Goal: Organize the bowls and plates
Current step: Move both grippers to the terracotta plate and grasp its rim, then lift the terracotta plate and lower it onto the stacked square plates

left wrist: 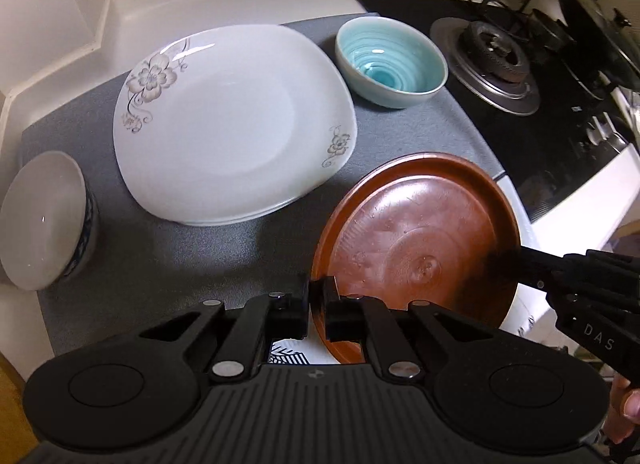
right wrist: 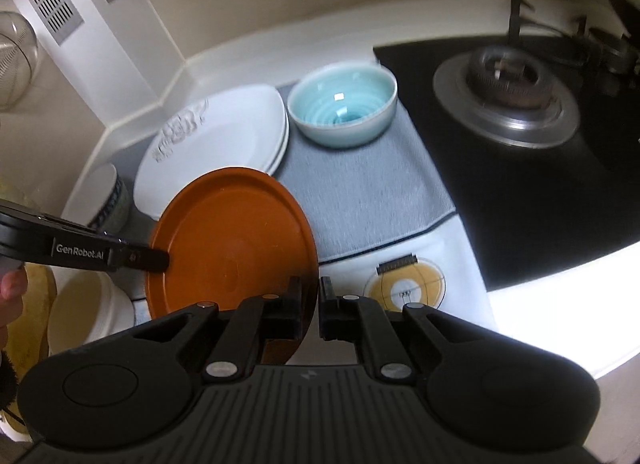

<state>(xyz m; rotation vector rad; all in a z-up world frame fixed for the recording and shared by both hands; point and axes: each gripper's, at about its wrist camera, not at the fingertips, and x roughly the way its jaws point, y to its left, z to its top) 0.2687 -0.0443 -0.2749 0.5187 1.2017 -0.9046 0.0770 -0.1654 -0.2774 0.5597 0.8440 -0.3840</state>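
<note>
A brown round plate (left wrist: 420,240) is held above the grey mat (left wrist: 180,256), tilted, by both grippers. My left gripper (left wrist: 318,296) is shut on its near-left rim. My right gripper (right wrist: 310,296) is shut on the opposite rim of the same plate (right wrist: 232,240). Each gripper also shows in the other view, reaching onto the plate from the side. Stacked white floral plates (left wrist: 224,120) lie on the mat behind it. A pale blue bowl (left wrist: 390,60) stands at the mat's far right, and a white bowl with a blue pattern (left wrist: 40,220) at its left end.
A black gas hob with burners (left wrist: 496,64) lies right of the mat, with a pan lid (left wrist: 592,24) at its far side. A white cloth with a yellow print (right wrist: 408,284) lies below the mat's front edge. Another white bowl (right wrist: 88,312) sits low at the left. Walls close in the counter at the back and left.
</note>
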